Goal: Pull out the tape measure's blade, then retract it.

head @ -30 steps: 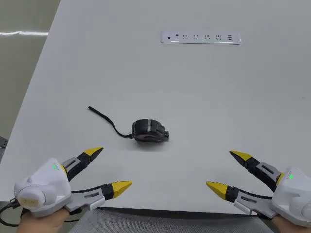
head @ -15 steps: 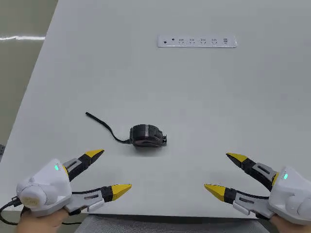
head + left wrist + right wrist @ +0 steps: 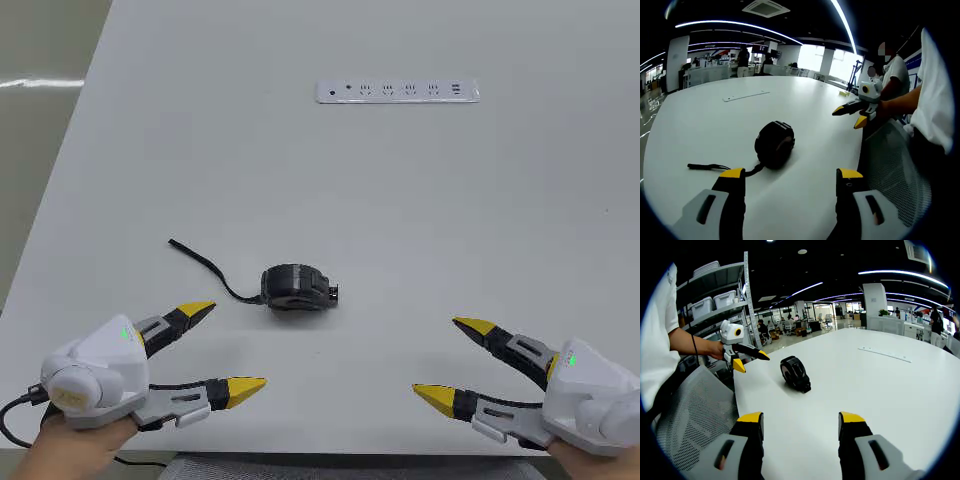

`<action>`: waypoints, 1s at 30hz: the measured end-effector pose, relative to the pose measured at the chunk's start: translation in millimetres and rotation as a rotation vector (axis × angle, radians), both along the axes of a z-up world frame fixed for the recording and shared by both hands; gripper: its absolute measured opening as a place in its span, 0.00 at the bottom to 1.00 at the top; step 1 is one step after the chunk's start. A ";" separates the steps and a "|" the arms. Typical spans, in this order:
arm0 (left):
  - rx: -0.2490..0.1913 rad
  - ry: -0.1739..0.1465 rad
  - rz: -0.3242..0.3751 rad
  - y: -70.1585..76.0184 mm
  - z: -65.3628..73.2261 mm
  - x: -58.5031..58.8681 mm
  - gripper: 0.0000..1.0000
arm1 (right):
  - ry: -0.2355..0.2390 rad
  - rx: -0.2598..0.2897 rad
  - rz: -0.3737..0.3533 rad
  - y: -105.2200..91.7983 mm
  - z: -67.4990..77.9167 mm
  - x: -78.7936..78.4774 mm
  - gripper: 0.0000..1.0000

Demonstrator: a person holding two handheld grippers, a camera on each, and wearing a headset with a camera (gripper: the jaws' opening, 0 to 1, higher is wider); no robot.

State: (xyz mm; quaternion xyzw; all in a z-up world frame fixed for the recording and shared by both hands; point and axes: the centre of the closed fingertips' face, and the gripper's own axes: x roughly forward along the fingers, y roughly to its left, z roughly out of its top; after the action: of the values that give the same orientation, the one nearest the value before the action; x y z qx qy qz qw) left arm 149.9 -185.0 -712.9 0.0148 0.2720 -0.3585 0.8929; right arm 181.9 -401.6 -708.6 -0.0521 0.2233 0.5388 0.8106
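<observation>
We see both sets of jaws spread wide, holding nothing: left gripper (image 3: 236,343) and right gripper (image 3: 437,356) hover over the table's (image 3: 400,200) near edge. The tape measure (image 3: 296,287) lies untouched on the table beyond them (strap (image 3: 200,262) trailing left).

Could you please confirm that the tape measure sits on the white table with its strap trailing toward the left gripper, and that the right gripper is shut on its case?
Not quite. The right gripper is open and holds nothing, well apart from the tape measure, as the head view shows. The rest is right: the tape measure sits on the white table with its strap trailing toward the left gripper.
</observation>
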 end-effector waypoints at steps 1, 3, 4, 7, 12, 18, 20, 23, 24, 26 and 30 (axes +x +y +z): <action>0.001 0.001 -0.005 -0.4 -0.6 0.5 0.73 | 0.000 0.000 0.003 0.3 -0.1 0.3 0.60; 0.005 0.001 -0.015 -1.0 -2.4 2.3 0.73 | -0.002 -0.002 0.010 0.8 -0.2 1.6 0.60; 0.007 0.004 -0.019 -1.3 -3.1 3.0 0.73 | -0.001 -0.001 0.013 0.8 -0.4 2.4 0.60; 0.012 0.005 -0.029 -2.3 -3.5 6.4 0.73 | 0.001 -0.002 0.021 0.7 -2.1 3.9 0.60; 0.023 0.009 -0.049 -3.6 -6.6 11.4 0.73 | 0.000 -0.005 0.044 3.9 -3.5 4.5 0.59; 0.023 0.010 -0.063 -5.5 -9.6 18.4 0.71 | 0.004 0.007 0.067 10.4 -4.8 6.9 0.58; 0.018 0.010 -0.062 -6.4 -9.0 20.9 0.71 | 0.006 0.012 0.075 13.0 -5.3 7.9 0.58; 0.014 0.012 -0.061 -7.0 -9.8 23.6 0.70 | 0.009 0.013 0.080 16.2 -6.3 9.5 0.58; 0.011 0.013 -0.062 -7.4 -10.0 24.2 0.70 | 0.010 0.015 0.082 17.2 -6.2 9.8 0.58; 0.012 0.014 -0.067 -8.0 -11.5 25.9 0.70 | 0.010 0.017 0.087 19.4 -6.3 10.9 0.58; 0.008 0.012 -0.073 -8.1 -11.0 31.5 0.70 | 0.012 0.027 0.095 23.2 -5.2 12.0 0.58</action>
State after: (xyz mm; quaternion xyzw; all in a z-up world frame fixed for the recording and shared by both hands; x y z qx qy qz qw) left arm 181.3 -193.1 -723.9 0.0258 0.2782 -0.3896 0.8776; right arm 193.8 -378.4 -713.8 -0.0486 0.2182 0.5798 0.7835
